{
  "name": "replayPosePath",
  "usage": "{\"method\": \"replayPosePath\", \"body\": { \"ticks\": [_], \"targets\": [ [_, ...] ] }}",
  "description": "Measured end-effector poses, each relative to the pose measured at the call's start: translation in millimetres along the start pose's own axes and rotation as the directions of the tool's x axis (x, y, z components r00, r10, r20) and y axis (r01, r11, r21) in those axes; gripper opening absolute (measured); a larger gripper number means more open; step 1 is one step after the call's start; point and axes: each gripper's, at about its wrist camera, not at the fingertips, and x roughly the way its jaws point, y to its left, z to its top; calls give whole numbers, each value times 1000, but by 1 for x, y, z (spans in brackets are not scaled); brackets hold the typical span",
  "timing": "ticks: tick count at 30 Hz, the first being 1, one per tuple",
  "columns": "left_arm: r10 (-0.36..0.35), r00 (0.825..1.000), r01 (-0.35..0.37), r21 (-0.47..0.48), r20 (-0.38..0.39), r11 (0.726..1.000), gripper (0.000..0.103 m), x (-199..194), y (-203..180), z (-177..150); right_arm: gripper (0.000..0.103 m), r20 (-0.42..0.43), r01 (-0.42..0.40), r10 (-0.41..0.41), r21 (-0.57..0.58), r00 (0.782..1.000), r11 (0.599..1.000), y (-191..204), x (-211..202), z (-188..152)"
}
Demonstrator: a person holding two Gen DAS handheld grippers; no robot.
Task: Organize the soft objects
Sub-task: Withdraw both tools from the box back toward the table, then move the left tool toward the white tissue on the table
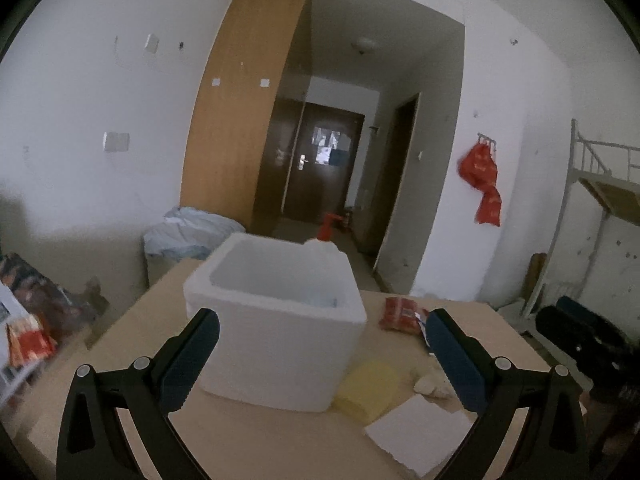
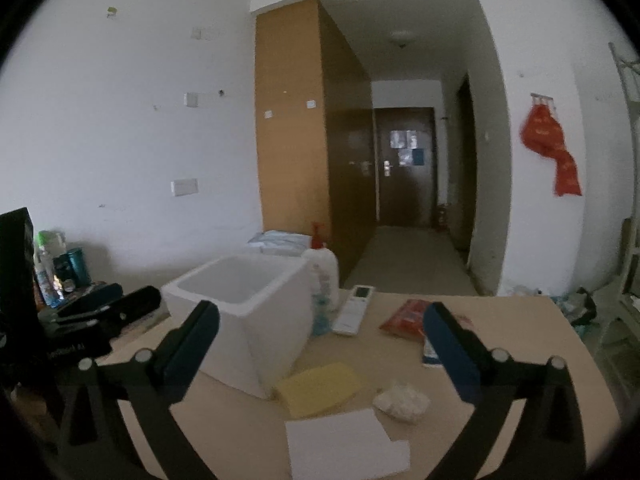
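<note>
On the bench (image 2: 500,320), beside the open white foam box (image 2: 248,300), lie the soft things still to be sorted: a yellow sponge cloth (image 2: 320,388), a crumpled white wad (image 2: 402,400), a red packet (image 2: 408,316) and a flat white foam sheet (image 2: 344,444). All four rest to the right of the box and outside it; the cloth's near corner lies just beside the box's base. A white bottle (image 2: 324,280) stands against the far side of the box, with a remote control (image 2: 354,310) next to it.

My right gripper (image 2: 320,344) is spread to its widest with nothing between its fingers, and it points slightly down over the cloth and the box's corner. My left gripper (image 1: 322,348) is likewise spread and empty, framing the box front.

Judged from this layout, the sorting has hardly begun: I can see little of the box's floor, so I cannot tell what it already holds.

Risks from here:
- The cloth lies thin and flat, so my fingers may scrape the bench and close on nothing.
- The wad, being loose, may shed or slip from a shallow pinch.
- The box looks light, so a finger that catches its wall could push it against the bottle and topple it.
- Both grippers work close together here and may collide.
</note>
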Motion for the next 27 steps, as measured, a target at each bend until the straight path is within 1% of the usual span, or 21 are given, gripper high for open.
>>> {"method": "replayPosePath", "body": {
  "ticks": [2, 5, 8, 11, 13, 17, 18, 19, 23, 24, 27],
  "targets": [
    [-13, 1000, 13, -6, -3, 1000, 103, 3, 0, -8, 103, -3, 13, -13, 9, 1000, 1000, -4, -4, -11],
    [-26, 1000, 26, 0, -16, 1000, 103, 7, -2, -18, 103, -28, 28, -27, 13, 999, 1000, -9, -5, -23],
    [-55, 998, 55, 8, -25, 998, 103, 10, -5, -28, 103, -44, 30, -29, 27, 999, 999, -13, -4, -35],
    [-83, 995, 83, 18, -48, 996, 103, 14, -9, -40, 103, -56, 53, -51, 30, 997, 998, -18, -6, -51],
    [-95, 993, 98, 34, -70, 995, 103, 18, -14, -48, 103, -91, 57, -54, 38, 994, 998, -21, -3, -58],
    [-121, 987, 128, 64, -109, 990, 103, 24, -24, -55, 103, -126, 81, -75, 43, 989, 996, -27, -2, -66],
    [-124, 985, 134, 75, -123, 988, 103, 26, -28, -57, 103, -133, 77, -69, 52, 989, 996, -30, -3, -66],
    [-134, 982, 146, 83, -137, 986, 103, 29, -31, -59, 103, -134, 74, -65, 59, 989, 996, -32, -4, -65],
    [-183, 964, 204, 93, -195, 975, 103, 40, -42, -66, 103, -130, 119, -109, 72, 986, 990, -48, -10, -60],
    [-196, 956, 223, 102, -219, 970, 103, 44, -47, -69, 103, -138, 128, -117, 76, 984, 989, -52, -9, -59],
    [-214, 943, 252, 124, -257, 960, 103, 53, -57, -76, 103, -162, 146, -131, 86, 978, 986, -64, -6, -63]
  ]
}}
